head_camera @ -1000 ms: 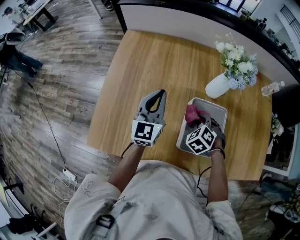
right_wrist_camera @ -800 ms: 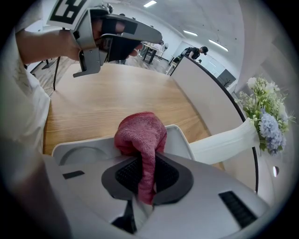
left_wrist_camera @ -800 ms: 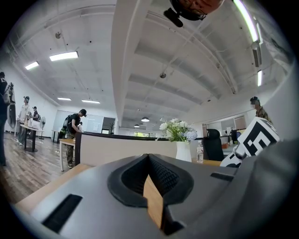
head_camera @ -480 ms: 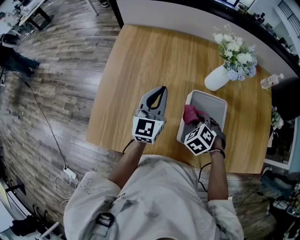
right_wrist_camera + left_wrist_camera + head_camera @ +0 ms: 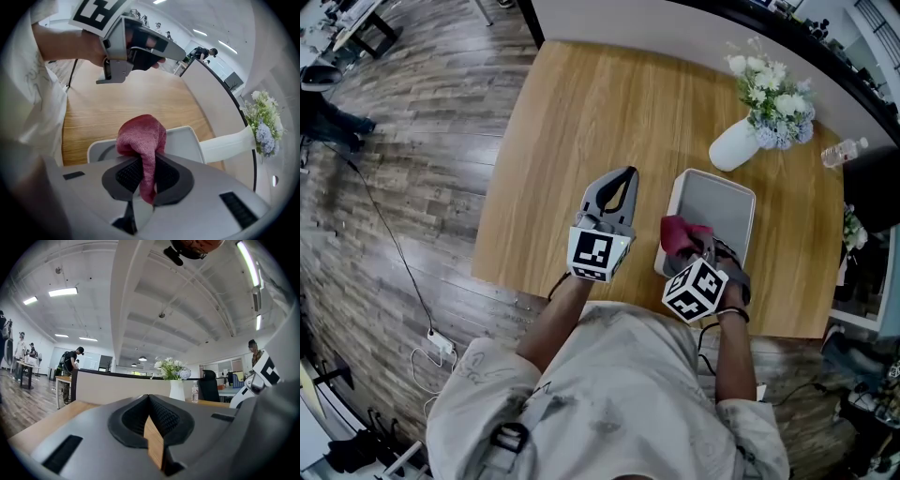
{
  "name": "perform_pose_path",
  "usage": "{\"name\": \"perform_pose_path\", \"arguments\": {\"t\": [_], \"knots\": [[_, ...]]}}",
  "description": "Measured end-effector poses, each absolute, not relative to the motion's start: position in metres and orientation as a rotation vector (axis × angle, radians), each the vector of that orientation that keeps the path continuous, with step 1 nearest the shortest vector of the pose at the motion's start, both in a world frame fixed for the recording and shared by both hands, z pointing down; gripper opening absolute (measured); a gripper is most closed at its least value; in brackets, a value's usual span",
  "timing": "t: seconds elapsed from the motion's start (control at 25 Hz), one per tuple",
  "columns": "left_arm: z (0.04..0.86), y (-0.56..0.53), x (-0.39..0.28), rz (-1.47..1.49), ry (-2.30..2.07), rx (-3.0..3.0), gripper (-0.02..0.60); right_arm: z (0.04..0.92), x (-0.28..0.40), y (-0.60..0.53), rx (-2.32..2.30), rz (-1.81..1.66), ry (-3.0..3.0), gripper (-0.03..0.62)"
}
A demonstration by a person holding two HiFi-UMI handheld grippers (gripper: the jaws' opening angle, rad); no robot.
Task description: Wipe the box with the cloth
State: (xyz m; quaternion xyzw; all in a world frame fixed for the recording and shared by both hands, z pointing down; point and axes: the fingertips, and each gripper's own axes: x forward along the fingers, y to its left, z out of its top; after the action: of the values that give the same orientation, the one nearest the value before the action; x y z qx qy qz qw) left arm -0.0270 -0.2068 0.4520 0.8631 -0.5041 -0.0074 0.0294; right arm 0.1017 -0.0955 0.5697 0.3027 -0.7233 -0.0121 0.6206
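Note:
A pale grey open box stands on the wooden table, right of centre. My right gripper is over the box's near left corner, shut on a red cloth that bunches out past its tips. In the right gripper view the cloth hangs between the closed jaws above the box rim. My left gripper is held above the table just left of the box, shut with nothing in it; its jaws meet against the room beyond.
A white vase with pale flowers stands past the box's far end, a water bottle to its right. A low partition wall backs the table. The table's near edge runs close under both grippers.
The right gripper has drawn the cloth back along the box toward its near left corner. The left gripper has stayed beside the box.

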Motion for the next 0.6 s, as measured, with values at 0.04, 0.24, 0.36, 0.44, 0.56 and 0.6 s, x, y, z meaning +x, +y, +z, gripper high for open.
{"name": "perform_pose_path", "arguments": {"t": [0.04,0.24,0.36,0.44,0.56,0.6], "knots": [[0.453,-0.207,-0.027,-0.022,-1.553,2.662,0.012,0.571,0.1,-0.09,0.686,-0.013,-1.667,0.064],[0.454,-0.205,-0.024,-0.015,-1.539,2.67,0.012,0.574,0.096,-0.072,0.693,-0.008,-1.677,0.064],[0.454,-0.202,-0.021,-0.02,-1.528,2.673,0.012,0.575,0.093,-0.054,0.618,0.036,-1.678,0.064],[0.456,-0.2,-0.015,-0.012,-1.508,2.687,0.012,0.574,0.091,-0.04,0.527,0.104,-1.683,0.064],[0.458,-0.197,-0.009,0.006,-1.484,2.704,0.012,0.573,0.088,-0.023,0.383,0.182,-1.697,0.064],[0.459,-0.196,-0.007,0.008,-1.479,2.707,0.012,0.573,0.088,-0.02,0.361,0.188,-1.697,0.064]]}}
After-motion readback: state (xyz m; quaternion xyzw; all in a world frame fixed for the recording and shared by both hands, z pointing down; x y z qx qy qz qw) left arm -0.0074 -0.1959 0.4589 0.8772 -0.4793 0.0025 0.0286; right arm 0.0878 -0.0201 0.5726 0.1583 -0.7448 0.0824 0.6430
